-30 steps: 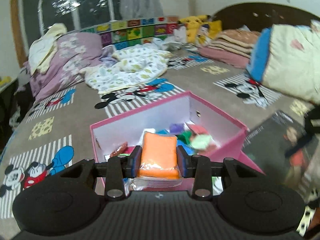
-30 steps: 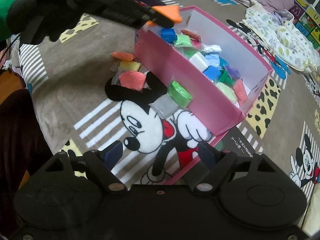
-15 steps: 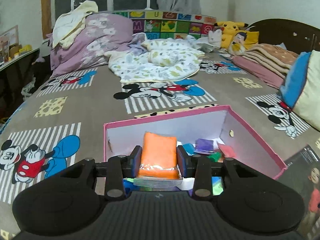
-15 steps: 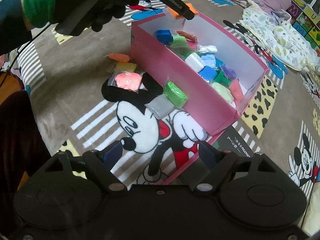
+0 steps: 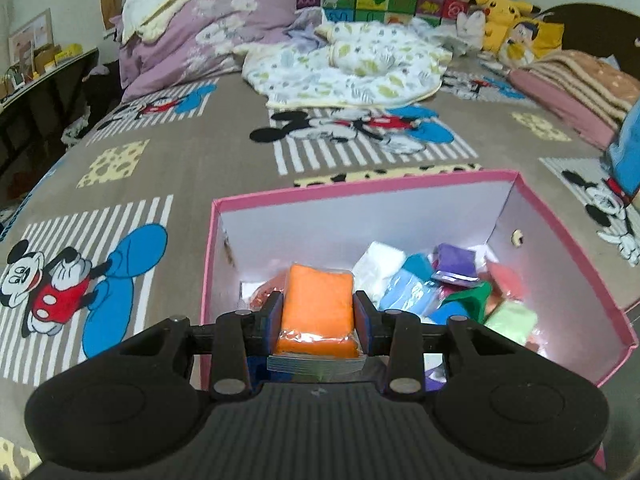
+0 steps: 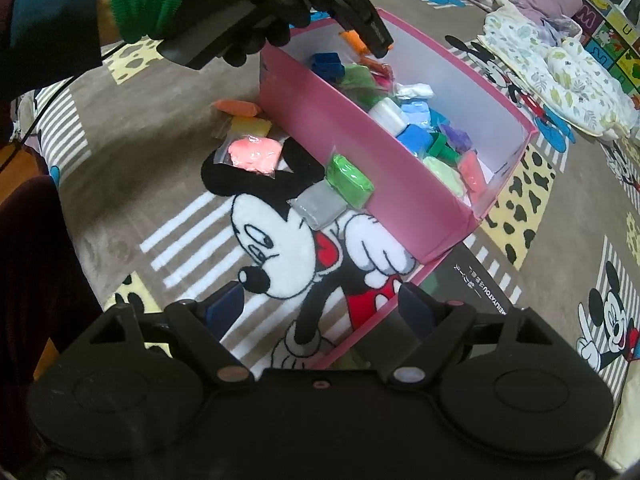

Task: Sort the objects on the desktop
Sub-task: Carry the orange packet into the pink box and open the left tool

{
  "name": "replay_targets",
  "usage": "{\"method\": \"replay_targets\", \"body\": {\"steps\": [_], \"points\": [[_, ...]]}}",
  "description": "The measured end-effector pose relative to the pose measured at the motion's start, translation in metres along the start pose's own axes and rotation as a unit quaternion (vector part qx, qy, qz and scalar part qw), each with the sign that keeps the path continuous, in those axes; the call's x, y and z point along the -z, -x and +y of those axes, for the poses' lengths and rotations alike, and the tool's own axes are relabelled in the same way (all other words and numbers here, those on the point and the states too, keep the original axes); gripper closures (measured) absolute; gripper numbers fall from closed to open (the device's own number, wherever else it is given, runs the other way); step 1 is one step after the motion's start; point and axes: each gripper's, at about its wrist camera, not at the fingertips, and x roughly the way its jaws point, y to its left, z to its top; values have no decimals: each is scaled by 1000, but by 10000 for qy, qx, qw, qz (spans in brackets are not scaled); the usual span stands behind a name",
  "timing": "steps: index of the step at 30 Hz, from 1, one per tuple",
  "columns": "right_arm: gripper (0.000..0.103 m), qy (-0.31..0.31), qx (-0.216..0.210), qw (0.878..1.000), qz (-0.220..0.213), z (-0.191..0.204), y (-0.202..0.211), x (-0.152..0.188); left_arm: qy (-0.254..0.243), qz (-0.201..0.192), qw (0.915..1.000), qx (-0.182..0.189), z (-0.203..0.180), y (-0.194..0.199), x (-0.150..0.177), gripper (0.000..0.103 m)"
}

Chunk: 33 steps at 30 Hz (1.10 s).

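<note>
Gripping an orange clay packet, the left gripper hangs over the pink box at its 7 o'clock corner. Spread wide and empty, the right gripper hovers above the bed; a green packet and grey packet lie at its 12 o'clock.

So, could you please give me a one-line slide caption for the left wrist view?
Left gripper holds an orange packet over the open pink box of clay packets.
</note>
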Motion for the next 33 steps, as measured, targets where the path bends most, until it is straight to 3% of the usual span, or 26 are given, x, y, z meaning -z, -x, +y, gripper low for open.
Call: {"method": "replay_targets", "body": {"steps": [8, 17, 20, 26, 33], "points": [[19, 60, -24, 10000, 67, 2, -3, 2, -8, 349, 9993, -165, -2, -22, -2, 67], [19, 97, -78, 9997, 203, 4, -12, 6, -34, 416, 9988, -263, -3, -32, -6, 67], [19, 66, -91, 9997, 205, 3, -12, 6, 3, 443, 9988, -196, -3, -34, -7, 53], [19, -15, -85, 9998, 166, 2, -13, 4, 43, 323, 9993, -163, -3, -26, -5, 50], [19, -300, -90, 9994, 134, -3, -21, -4, 85, -58, 9999, 54, -1, 11, 7, 50]]}}
